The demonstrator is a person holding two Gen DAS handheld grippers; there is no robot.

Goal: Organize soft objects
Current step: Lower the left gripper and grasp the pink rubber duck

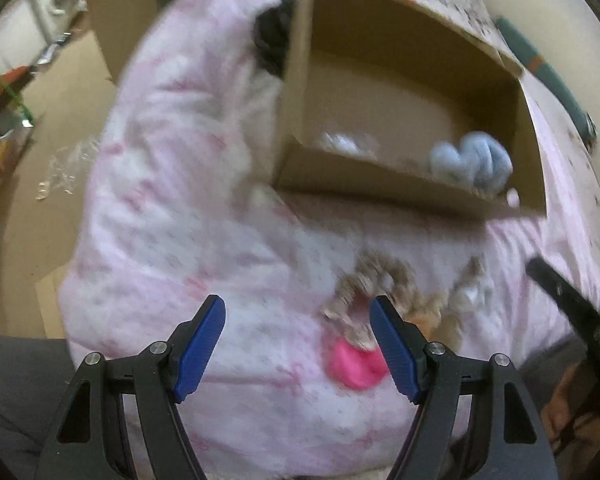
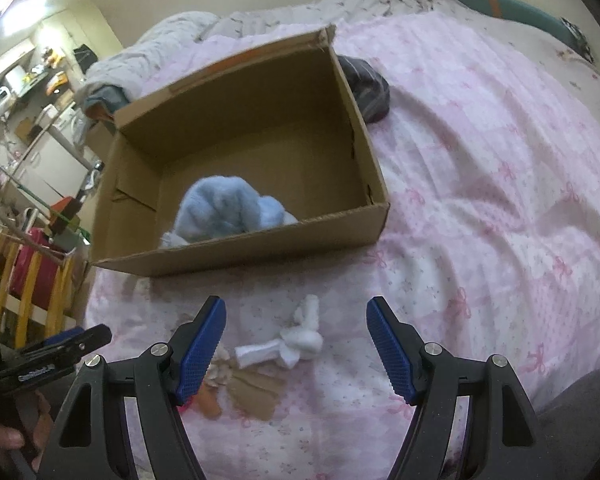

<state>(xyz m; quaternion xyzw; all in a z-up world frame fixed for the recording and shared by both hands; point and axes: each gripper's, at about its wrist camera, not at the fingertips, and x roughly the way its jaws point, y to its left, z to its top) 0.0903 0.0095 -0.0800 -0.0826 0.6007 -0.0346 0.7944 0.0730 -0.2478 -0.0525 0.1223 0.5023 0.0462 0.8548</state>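
Just ahead of right tool (image 2: 296,344), white sock (image 2: 284,346)

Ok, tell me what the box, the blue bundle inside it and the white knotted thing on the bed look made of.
Box: brown cardboard, matte, with raw cut edges and folded flaps.
Blue bundle: fuzzy knit or fleece, probably socks; the nap looks soft.
White knotted thing: soft white cloth, likely cotton; it holds a tied knot and creases.
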